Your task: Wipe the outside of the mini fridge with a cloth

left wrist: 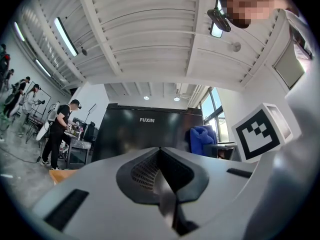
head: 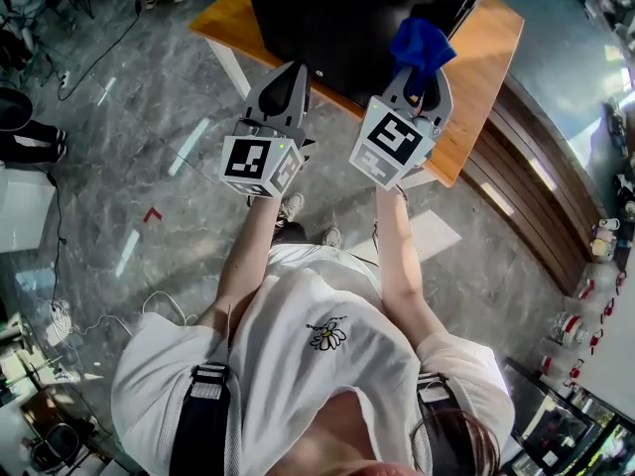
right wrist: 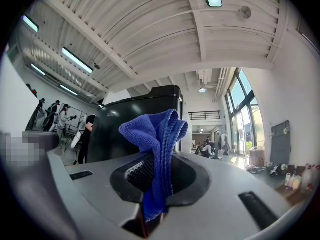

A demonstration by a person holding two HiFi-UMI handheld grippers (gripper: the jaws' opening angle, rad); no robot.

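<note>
Your right gripper (right wrist: 154, 164) pinches the blue cloth (right wrist: 157, 131) tight, just in front of the black mini fridge (left wrist: 125, 139). Your left gripper (left wrist: 160, 159) is closed on nothing, also facing the fridge. That cloth looks soft, light and floppy, so hold its bunched middle.

mini fridge (head: 347, 18) on table (head: 488, 58) | cloth (head: 422, 46) in right tongs (head: 419, 79), before fridge
</note>
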